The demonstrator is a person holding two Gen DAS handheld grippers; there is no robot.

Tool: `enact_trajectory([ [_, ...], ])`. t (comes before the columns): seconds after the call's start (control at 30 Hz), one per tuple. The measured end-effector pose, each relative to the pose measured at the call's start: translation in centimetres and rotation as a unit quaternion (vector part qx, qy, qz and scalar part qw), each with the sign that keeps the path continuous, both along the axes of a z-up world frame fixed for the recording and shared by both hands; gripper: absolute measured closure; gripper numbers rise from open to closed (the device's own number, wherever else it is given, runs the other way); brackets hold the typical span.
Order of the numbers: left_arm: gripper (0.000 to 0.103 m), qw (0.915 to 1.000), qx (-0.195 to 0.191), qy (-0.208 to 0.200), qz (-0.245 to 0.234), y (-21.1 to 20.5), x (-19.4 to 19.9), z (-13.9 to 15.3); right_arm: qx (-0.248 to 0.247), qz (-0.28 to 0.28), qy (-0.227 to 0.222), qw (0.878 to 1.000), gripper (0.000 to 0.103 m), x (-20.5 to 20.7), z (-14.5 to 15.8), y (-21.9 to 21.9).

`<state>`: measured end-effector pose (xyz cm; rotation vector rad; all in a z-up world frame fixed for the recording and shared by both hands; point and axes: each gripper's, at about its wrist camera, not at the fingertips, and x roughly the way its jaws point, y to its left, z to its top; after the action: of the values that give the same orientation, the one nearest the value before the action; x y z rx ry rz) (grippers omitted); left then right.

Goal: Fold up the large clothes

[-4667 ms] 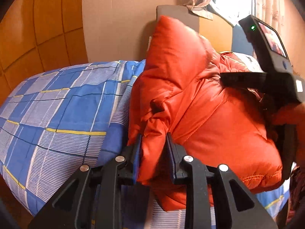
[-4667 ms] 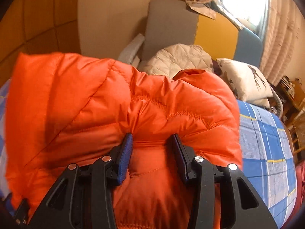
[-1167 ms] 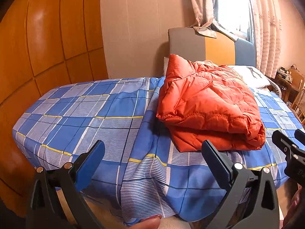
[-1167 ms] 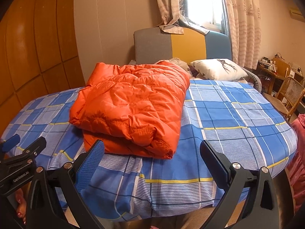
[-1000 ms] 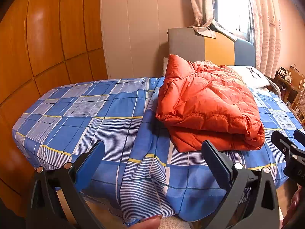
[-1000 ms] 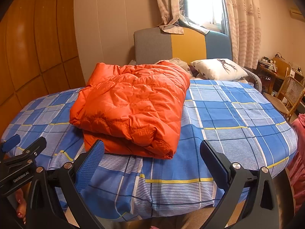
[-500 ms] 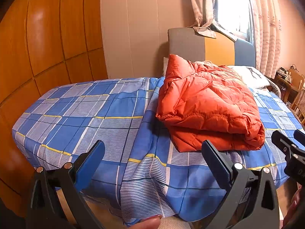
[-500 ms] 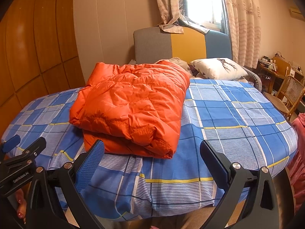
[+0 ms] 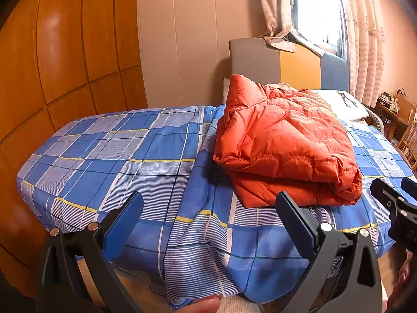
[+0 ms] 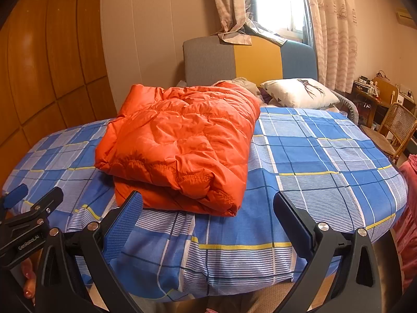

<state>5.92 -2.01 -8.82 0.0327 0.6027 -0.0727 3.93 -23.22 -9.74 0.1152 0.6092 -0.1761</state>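
Where the bed (image 9: 109, 161) drops away at its near edge, the blue plaid sheet (image 10: 312, 161) hangs over the side and hides the frame, and the lower layer of the one orange down jacket (image 10: 179, 143) shows only as a thin strip under the fold. The jacket lies folded on the bed toward its head end, just short of the single white pillow (image 10: 299, 94), whose print is too small to make out. Two tools are in view: the left hand-held gripper (image 9: 208, 214) and the right hand-held gripper (image 10: 208, 212), both spread wide, empty, off the near edge. The left one's body reads "GenRoboLAI", partly blurred.
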Motion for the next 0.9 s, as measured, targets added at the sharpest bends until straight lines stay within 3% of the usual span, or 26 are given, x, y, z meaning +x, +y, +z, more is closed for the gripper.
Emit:
enact_trajectory([
  [0.77,0.002,0.9998,-0.011,0.016,0.001,0.17,-0.03,-0.37,-0.001,0.003,0.001,1.0,0.003,0.13,-0.06,0.25],
  [0.9,0.002,0.9999,0.002,0.017,0.001,-0.11,0.01,-0.59,0.0,0.003,0.002,1.0,0.003,0.17,-0.13,0.26],
])
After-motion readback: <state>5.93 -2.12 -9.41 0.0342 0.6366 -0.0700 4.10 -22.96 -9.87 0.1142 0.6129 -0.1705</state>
